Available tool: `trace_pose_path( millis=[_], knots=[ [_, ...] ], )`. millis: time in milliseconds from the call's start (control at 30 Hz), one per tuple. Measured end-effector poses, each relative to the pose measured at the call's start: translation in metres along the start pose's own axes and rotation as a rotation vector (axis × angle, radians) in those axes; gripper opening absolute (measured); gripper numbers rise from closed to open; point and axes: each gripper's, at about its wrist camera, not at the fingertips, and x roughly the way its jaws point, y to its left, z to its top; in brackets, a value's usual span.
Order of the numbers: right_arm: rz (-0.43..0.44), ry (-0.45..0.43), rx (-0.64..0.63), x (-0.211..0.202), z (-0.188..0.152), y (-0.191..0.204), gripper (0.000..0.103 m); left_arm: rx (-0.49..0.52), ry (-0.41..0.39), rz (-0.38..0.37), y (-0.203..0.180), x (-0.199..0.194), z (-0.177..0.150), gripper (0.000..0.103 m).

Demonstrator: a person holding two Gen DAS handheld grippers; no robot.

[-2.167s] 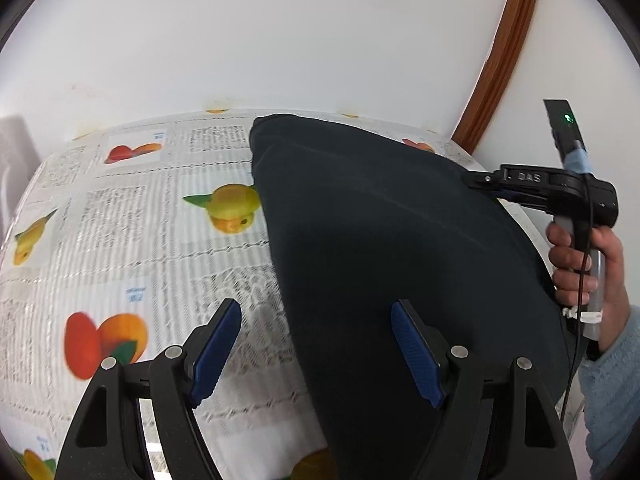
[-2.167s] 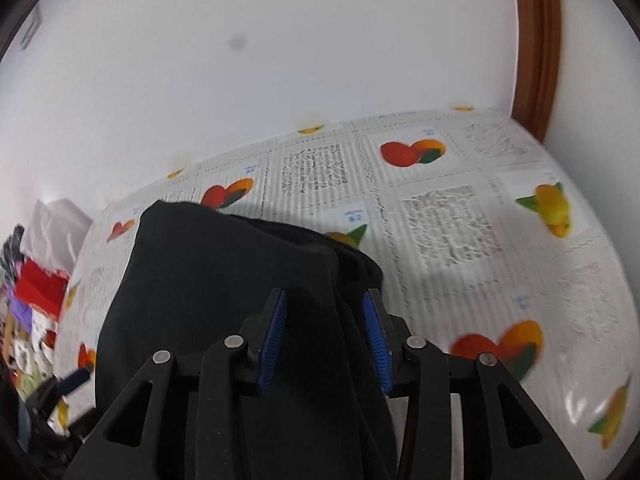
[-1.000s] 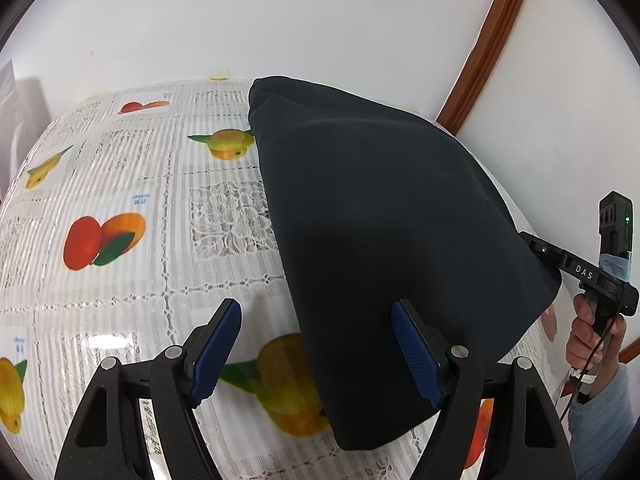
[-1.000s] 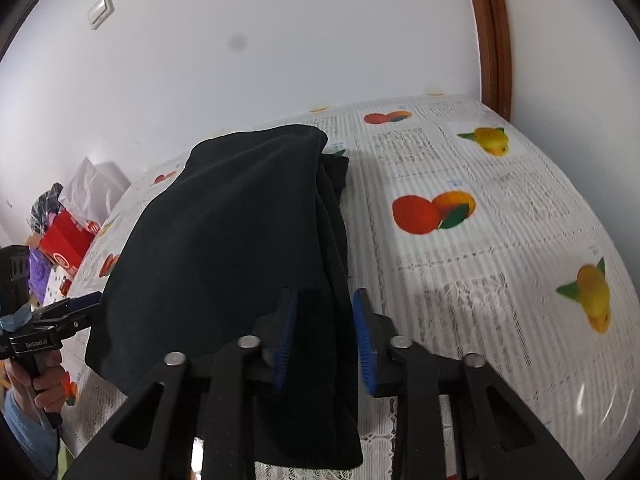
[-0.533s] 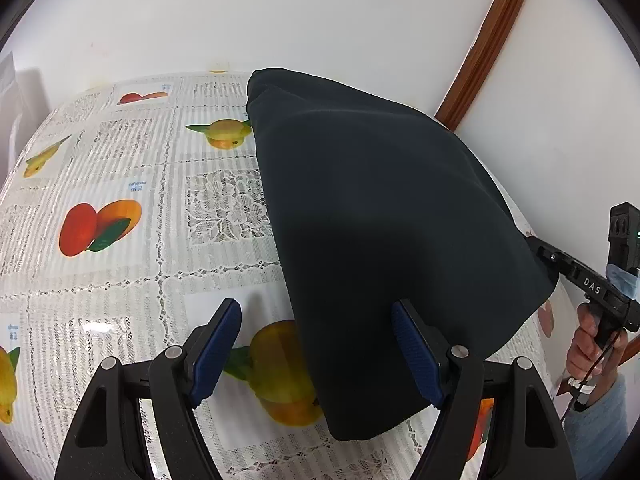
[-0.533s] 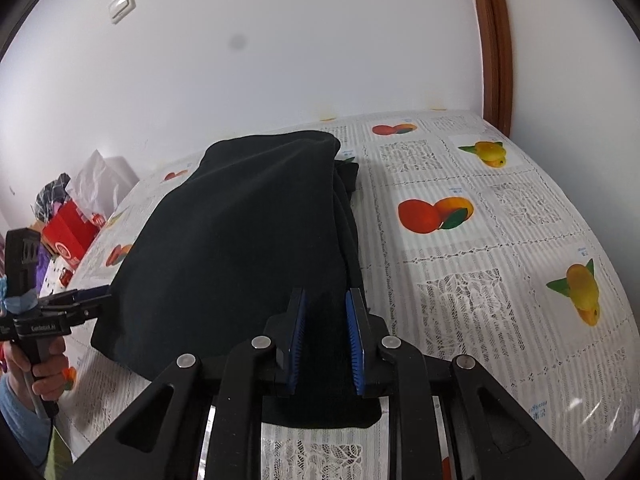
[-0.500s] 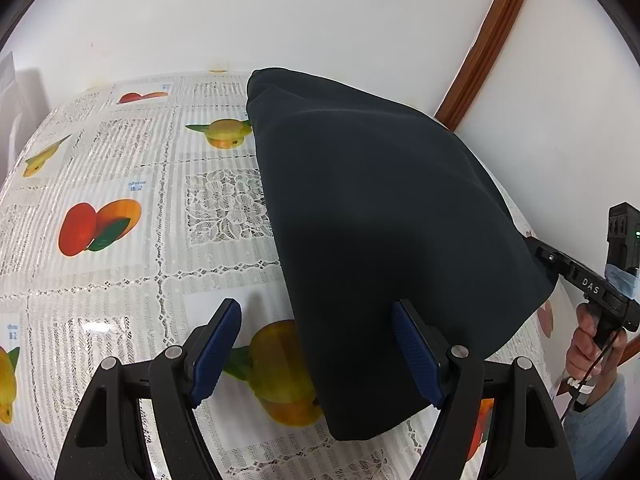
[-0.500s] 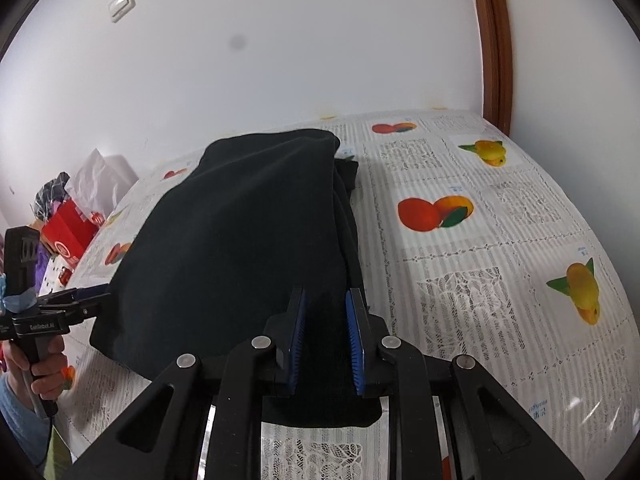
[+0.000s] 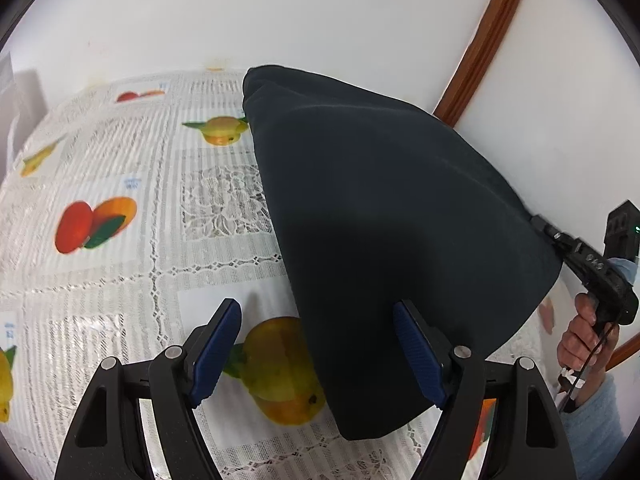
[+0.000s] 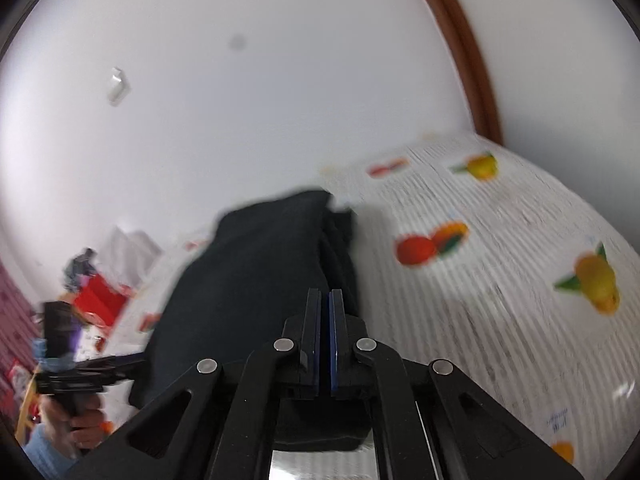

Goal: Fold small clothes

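A dark navy garment (image 9: 380, 220) lies folded on the fruit-print tablecloth (image 9: 120, 280). My left gripper (image 9: 316, 354) hovers open over its near left corner. One blue pad is above the fabric and the other above the bare cloth, and neither touches it. In the right wrist view the garment (image 10: 256, 280) runs right up to my right gripper (image 10: 325, 300). Its pads are pressed together on the garment's near edge. From the left wrist view, the right gripper (image 9: 538, 224) meets the garment's right corner, and its tips are hidden by fabric.
White walls stand behind the table, with a brown wooden frame (image 9: 480, 40) at the corner. A pile of colourful items (image 10: 96, 296) sits beyond the table's far left end. A person's hand (image 9: 588, 332) in a light blue sleeve holds the right gripper.
The right gripper's jaws went from a narrow gap around the garment's edge to pressed together. Its view tipped upward and blurred. The left gripper and the garment look unchanged.
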Motion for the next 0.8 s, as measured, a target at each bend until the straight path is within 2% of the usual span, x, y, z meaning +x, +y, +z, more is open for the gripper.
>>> trace_pose_path(
  millis=[100,333,533,667,800],
  knots=[
    [-0.047,0.063,0.011,0.014,-0.01,-0.003,0.003,0.02,-0.006,0.025,-0.004,-0.001,0.0,0.078],
    [-0.073,0.094,0.007,0.013,-0.014,-0.001,0.003,0.02,-0.01,0.044,-0.006,-0.003,-0.002,0.078],
    [-0.187,0.107,-0.086,-0.009,-0.013,0.012,0.007,0.04,-0.005,0.023,-0.009,-0.019,-0.017,0.076],
    [-0.265,0.123,-0.151,-0.032,-0.019,0.015,0.021,0.06,-0.004,0.03,-0.008,-0.031,-0.032,0.075],
    [-0.256,0.163,-0.164,-0.053,-0.033,0.014,0.035,0.048,0.003,0.016,-0.007,-0.038,-0.048,0.074]
  ],
)
